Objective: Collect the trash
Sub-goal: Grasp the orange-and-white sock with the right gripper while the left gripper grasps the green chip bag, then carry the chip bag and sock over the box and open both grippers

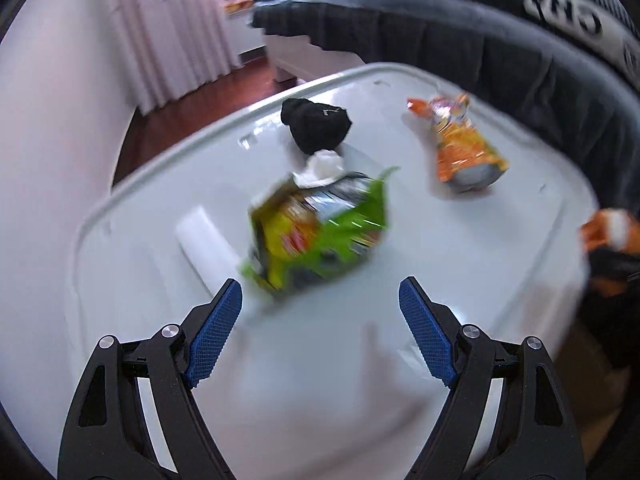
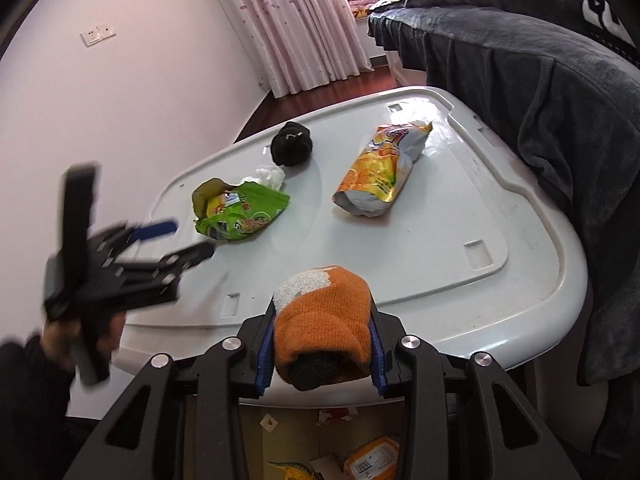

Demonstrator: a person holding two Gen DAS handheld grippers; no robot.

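On the white plastic lid (image 1: 500,264) (image 2: 500,208) lie a green snack bag (image 1: 320,232) (image 2: 240,216), a white crumpled tissue (image 1: 324,166) (image 2: 270,176), a black sock ball (image 1: 316,124) (image 2: 292,144) and an orange snack bag (image 1: 460,144) (image 2: 380,172). My left gripper (image 1: 320,304) is open just short of the green bag; it also shows, blurred, in the right wrist view (image 2: 188,240). My right gripper (image 2: 320,344) is shut on an orange and white rolled sock (image 2: 324,316) above the lid's near edge; the sock also shows in the left wrist view (image 1: 612,228).
A dark blanket (image 2: 540,80) hangs over furniture right of the lid. A cardboard box (image 2: 332,448) with wrappers sits below the near edge. Pink curtains (image 2: 296,20) and a wall stand behind.
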